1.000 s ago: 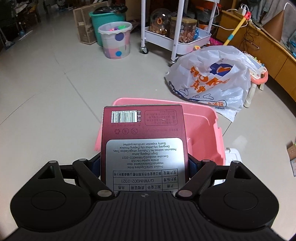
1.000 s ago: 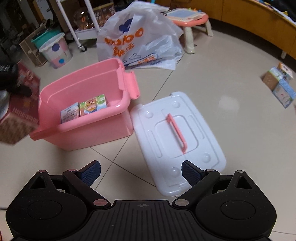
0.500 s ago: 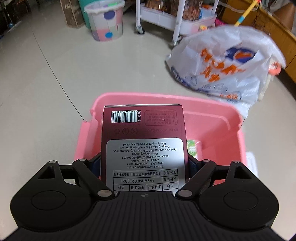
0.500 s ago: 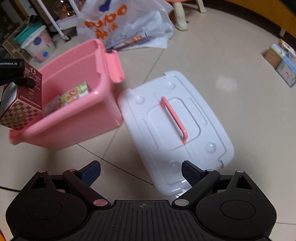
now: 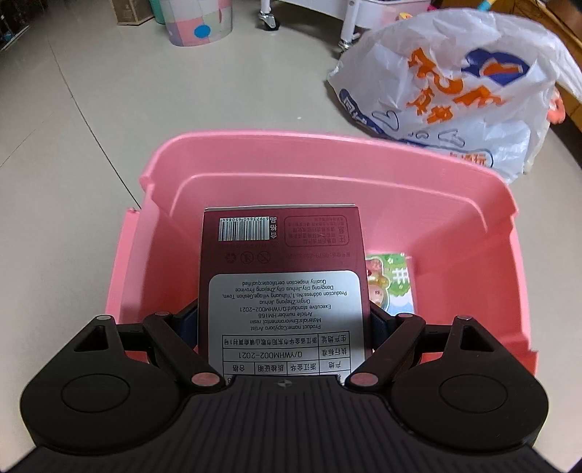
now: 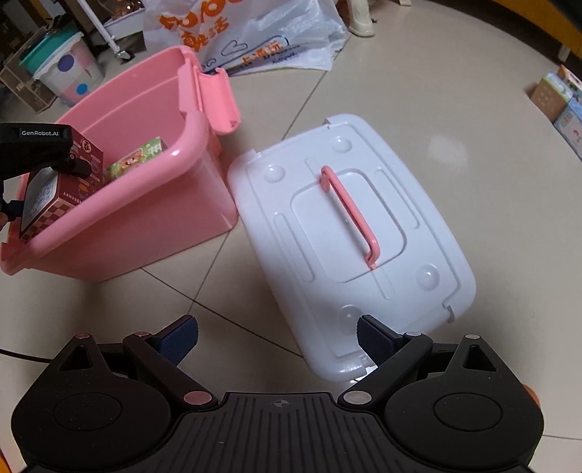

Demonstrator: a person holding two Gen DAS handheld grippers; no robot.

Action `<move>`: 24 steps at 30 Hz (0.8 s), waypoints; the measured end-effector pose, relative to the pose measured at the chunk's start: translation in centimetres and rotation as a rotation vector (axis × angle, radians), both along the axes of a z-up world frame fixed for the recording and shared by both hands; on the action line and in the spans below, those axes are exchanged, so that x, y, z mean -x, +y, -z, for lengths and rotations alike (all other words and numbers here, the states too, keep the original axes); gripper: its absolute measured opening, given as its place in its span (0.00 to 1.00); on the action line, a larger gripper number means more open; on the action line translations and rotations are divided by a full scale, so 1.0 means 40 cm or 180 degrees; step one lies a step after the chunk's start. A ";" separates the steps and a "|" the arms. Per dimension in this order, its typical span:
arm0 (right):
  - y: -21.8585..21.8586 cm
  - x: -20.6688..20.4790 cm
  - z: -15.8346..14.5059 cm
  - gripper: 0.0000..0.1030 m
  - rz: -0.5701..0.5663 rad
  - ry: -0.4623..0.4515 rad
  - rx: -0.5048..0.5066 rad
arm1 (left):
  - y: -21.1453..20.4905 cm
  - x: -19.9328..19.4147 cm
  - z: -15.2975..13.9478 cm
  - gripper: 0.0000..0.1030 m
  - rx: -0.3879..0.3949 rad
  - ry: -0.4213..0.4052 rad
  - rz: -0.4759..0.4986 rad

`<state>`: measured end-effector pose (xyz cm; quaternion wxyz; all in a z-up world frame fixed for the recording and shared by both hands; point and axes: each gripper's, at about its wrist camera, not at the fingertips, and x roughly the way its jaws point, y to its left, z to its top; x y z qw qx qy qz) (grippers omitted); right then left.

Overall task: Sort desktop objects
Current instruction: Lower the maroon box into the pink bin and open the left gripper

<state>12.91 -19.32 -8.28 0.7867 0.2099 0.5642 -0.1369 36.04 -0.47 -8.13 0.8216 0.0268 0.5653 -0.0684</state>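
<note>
Between the fingers of the left gripper (image 5: 283,324) sits a dark red box (image 5: 282,276), clamped on both sides, its silver label and barcode facing the camera. The box hangs within the rim of the pink bin (image 5: 327,152), over the bin's left part; from the right wrist view its lower end is below the near rim. Just to its right, on the bin floor, lies a small colourful box (image 5: 394,287) with cartoon print. Beyond the bin's far wall a white plastic bag (image 5: 454,91) with orange and blue print slumps on the tiled floor, and farther off to the left stands a pastel patchwork bucket (image 5: 198,20).

In front of the right gripper (image 6: 278,342), whose jaws are spread wide with nothing between them, lies the white lid (image 6: 345,233) with its pink handle (image 6: 349,214), flat on the floor just beside the bin. Small cartons (image 6: 560,98) sit well apart at the far right.
</note>
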 end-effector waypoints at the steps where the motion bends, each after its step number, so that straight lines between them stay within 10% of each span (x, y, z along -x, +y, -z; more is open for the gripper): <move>1: -0.001 0.000 0.004 0.90 0.0012 0.0013 -0.0013 | -0.004 0.001 0.004 0.83 -0.0045 0.0004 0.0022; 16: -0.010 0.013 0.022 0.90 -0.0001 0.0105 -0.0040 | 0.017 0.024 0.043 0.88 -0.0260 -0.0016 -0.0022; 24: -0.019 0.020 -0.004 0.90 -0.0023 0.0074 0.0008 | 0.022 0.049 -0.085 0.91 -0.0236 -0.0207 -0.0135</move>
